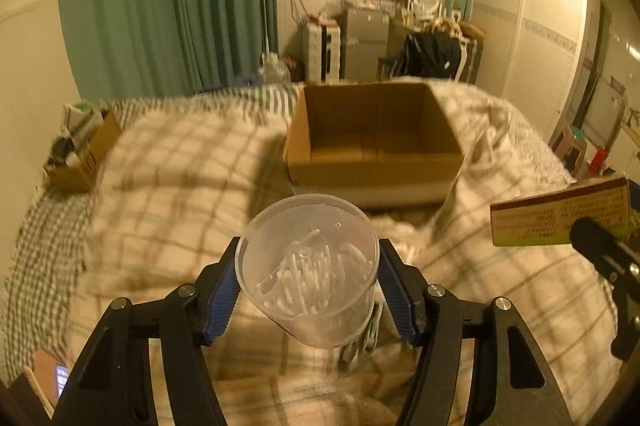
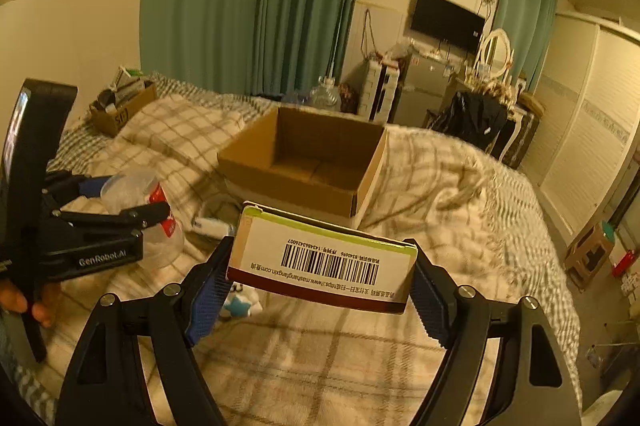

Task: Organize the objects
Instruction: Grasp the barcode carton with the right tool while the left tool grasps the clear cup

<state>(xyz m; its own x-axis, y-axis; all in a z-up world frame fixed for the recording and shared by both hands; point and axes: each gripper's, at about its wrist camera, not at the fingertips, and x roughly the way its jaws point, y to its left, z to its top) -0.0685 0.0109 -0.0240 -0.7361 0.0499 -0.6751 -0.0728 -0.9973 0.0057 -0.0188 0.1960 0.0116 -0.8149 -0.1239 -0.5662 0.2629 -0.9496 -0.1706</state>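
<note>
My left gripper (image 1: 308, 290) is shut on a clear plastic tub (image 1: 308, 266) holding thin white sticks, lifted above the bed. The tub also shows in the right wrist view (image 2: 136, 201), with a red label. My right gripper (image 2: 320, 282) is shut on a flat carton with a barcode (image 2: 324, 258), held above the bed; the carton appears at the right of the left wrist view (image 1: 560, 214). An open, empty cardboard box (image 1: 372, 133) sits on the bed ahead of both grippers, also in the right wrist view (image 2: 308, 161).
A checked blanket (image 1: 168, 177) covers the bed. A smaller cardboard box with items (image 1: 80, 149) stands at the far left edge. Small objects lie on the blanket near a white tube (image 2: 212, 226) and a blue star item (image 2: 240, 306). Furniture stands beyond the bed.
</note>
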